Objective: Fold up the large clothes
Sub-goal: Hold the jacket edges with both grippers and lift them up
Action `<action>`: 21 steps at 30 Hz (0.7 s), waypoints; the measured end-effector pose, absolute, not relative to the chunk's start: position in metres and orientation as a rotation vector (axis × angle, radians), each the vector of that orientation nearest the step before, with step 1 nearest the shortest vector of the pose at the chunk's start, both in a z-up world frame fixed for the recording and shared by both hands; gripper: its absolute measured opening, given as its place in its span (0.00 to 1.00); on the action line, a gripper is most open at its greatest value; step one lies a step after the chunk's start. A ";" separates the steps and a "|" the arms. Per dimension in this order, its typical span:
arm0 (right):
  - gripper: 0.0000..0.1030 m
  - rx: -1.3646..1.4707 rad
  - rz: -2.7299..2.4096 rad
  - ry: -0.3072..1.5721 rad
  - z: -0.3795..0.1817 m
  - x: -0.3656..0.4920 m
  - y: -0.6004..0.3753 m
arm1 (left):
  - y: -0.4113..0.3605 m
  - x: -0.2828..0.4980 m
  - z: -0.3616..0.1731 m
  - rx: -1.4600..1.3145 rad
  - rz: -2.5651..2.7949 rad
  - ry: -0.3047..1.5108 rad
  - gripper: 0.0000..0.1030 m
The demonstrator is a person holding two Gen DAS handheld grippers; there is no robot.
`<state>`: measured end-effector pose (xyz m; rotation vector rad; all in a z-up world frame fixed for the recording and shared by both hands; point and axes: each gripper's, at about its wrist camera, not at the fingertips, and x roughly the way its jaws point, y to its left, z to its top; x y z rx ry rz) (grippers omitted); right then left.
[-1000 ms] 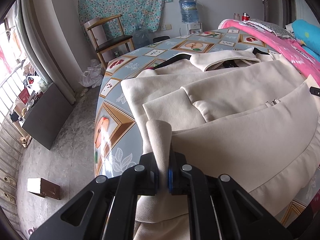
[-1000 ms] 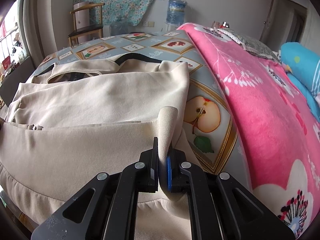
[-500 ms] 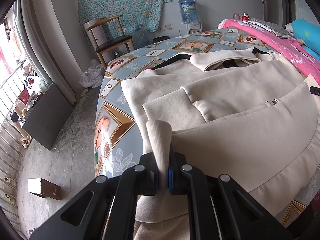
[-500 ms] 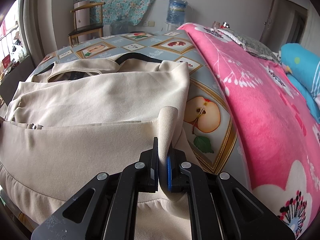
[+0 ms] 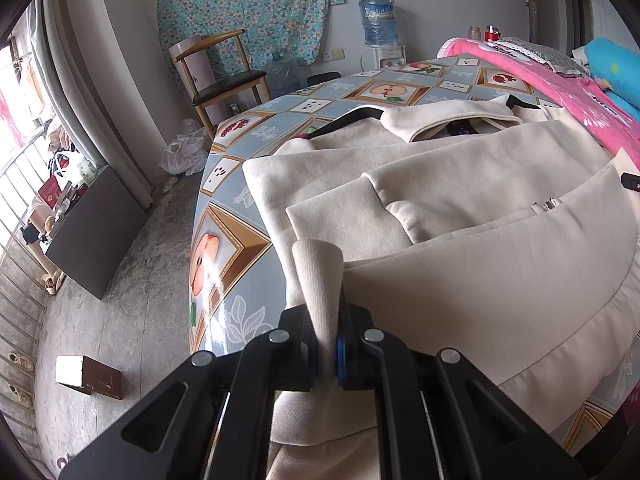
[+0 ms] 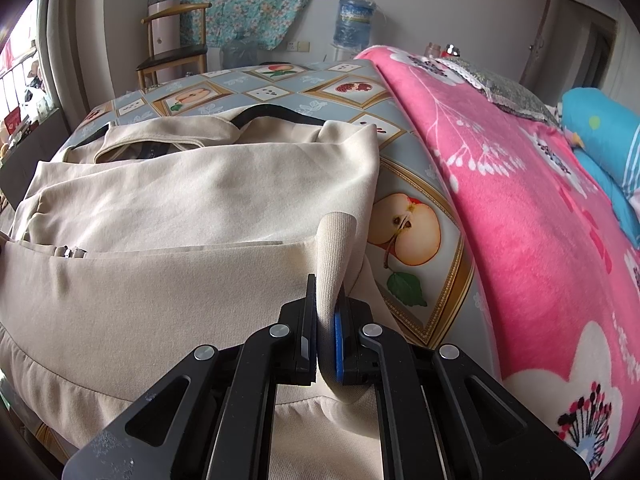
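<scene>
Nothing is seen to have moved since the earlier frames: both grips and the cloth lie as before. Left gripper [image 5: 328, 344] is clamped on a pinch of ribbed hem; right gripper [image 6: 326, 340] is clamped likewise on the hem's other corner. Jacket [image 5: 460, 216] is spread on the table [image 5: 224, 248], collar at the far end, hem nearest and draped off the near edge. Long axis is judged to run straight away from both grippers, so the coming fold is likely carried forward, hem toward collar, with neither hand placed nearer.

Left view alone: floor, chair [image 5: 218, 76], table's left edge, and a folded-in sleeve [image 5: 348, 224]. Right view alone: pink blanket [image 6: 520, 216] close beside the jacket's right edge, apple print between. Zip pull [image 6: 70, 252] is caught at mid-body.
</scene>
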<state>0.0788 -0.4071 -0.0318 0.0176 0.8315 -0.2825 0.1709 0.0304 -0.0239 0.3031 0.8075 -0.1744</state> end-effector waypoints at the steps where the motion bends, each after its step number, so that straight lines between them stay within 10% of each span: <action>1: 0.06 0.017 -0.281 0.832 -0.032 0.079 -0.407 | 0.030 0.171 -0.024 0.308 -0.172 0.809 0.07; 21: 0.07 -0.076 -0.264 0.868 -0.034 0.083 -0.414 | 0.028 0.173 -0.022 0.310 -0.148 0.854 0.07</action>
